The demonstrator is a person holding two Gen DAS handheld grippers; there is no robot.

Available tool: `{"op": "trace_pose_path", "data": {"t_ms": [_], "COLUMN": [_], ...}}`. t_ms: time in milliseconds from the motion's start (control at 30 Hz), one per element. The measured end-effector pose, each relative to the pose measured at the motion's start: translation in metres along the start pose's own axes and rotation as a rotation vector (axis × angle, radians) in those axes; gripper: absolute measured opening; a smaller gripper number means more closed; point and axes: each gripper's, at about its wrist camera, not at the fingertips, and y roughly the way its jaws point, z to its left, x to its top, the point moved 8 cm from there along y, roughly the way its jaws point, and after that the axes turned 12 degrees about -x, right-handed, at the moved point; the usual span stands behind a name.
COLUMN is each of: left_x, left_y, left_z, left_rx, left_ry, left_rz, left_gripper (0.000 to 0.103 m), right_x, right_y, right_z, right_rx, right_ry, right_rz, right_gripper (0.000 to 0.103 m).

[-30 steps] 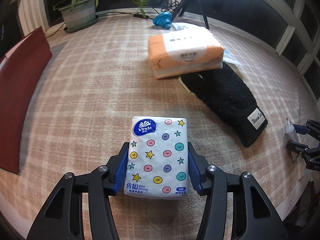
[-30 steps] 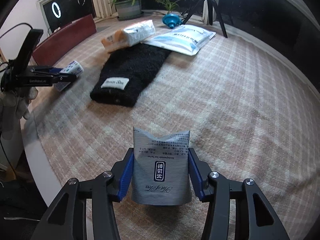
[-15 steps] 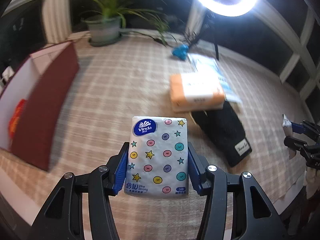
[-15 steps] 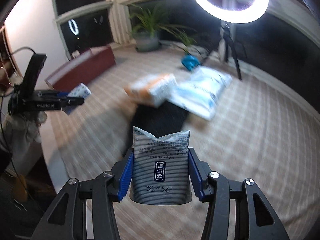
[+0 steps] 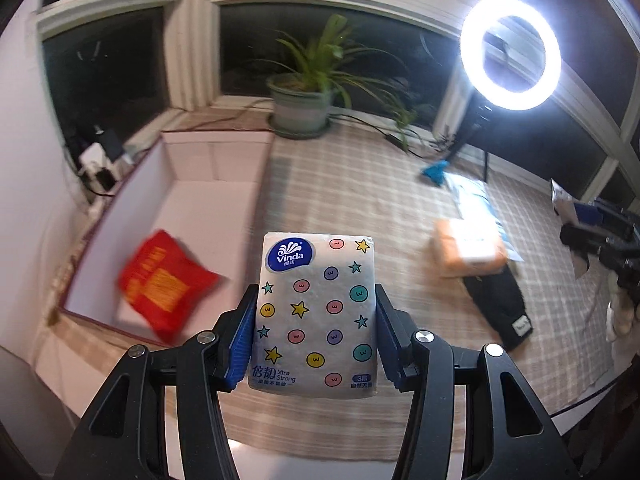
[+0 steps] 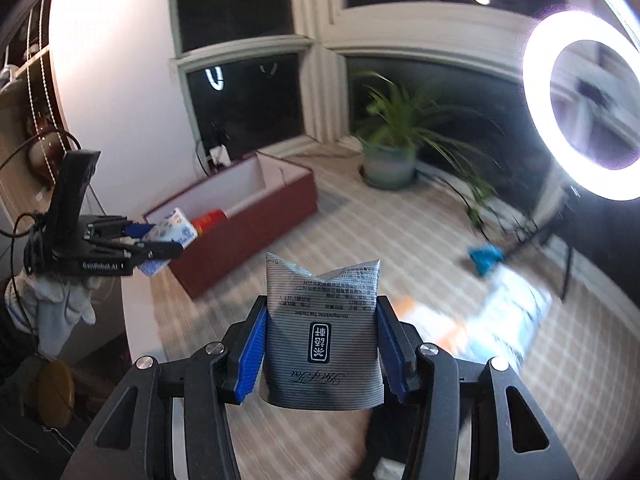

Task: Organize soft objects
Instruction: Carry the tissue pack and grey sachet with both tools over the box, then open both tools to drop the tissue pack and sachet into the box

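My left gripper [image 5: 316, 320] is shut on a white Vinda tissue pack [image 5: 316, 312] with coloured dots and stars, held in the air beside the open dark red box [image 5: 100, 216]. A red packet [image 5: 164, 284] lies inside that box. My right gripper [image 6: 320, 336] is shut on a grey striped tea pouch [image 6: 322, 332], held high above the table. In the right wrist view the left gripper [image 6: 156, 240] with the tissue pack [image 6: 172, 228] hangs at the near end of the red box [image 6: 248, 236]. An orange tissue pack [image 5: 468, 252] and a black knit sleeve [image 5: 500, 308] lie on the checked cloth.
A potted plant [image 5: 300, 108] stands at the back by the window. A ring light [image 5: 510, 52] on a tripod stands at the back right. A blue object [image 5: 434, 172] and a pale blue-white pack [image 5: 476, 204] lie behind the orange pack. The table edge runs along the front.
Both grippers have risen and swung left toward the red box, each still holding its pack. The box interior with the red packet has come into the left wrist view.
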Motion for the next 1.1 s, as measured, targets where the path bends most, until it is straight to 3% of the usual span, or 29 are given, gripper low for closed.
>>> {"op": "trace_pose_path", "data": {"t_ms": [300,467,700,1100], "left_x": [0.013,0.015,0.018,0.014], "left_y": [-0.010,-0.005,0.012,0.035], "left_z": [0.083,0.114,0.133,0.151], "left_rx": [0.055,0.079,0.085,0.094], "left_ry": [-0.039,-0.063,-0.084,-0.135], "left_rz": [-0.003,0.000,0.026,0.073], "left_gripper": [0.052,0.052,0.052,0.052], "right_x": [0.091,0.124,0.147,0.145], "right_y": [0.071,0.119,0.185,0.268], "right_z": [0.076,0.121,0.169,0.203], "right_rx": [0.079,0.123,0.160,0.161], "right_ry": [-0.072,-0.126,-0.171,-0.201], "right_rz": [0.001,0.039,0.121,0.242], "right_gripper": [0.047,0.047,0.047,0.048]}}
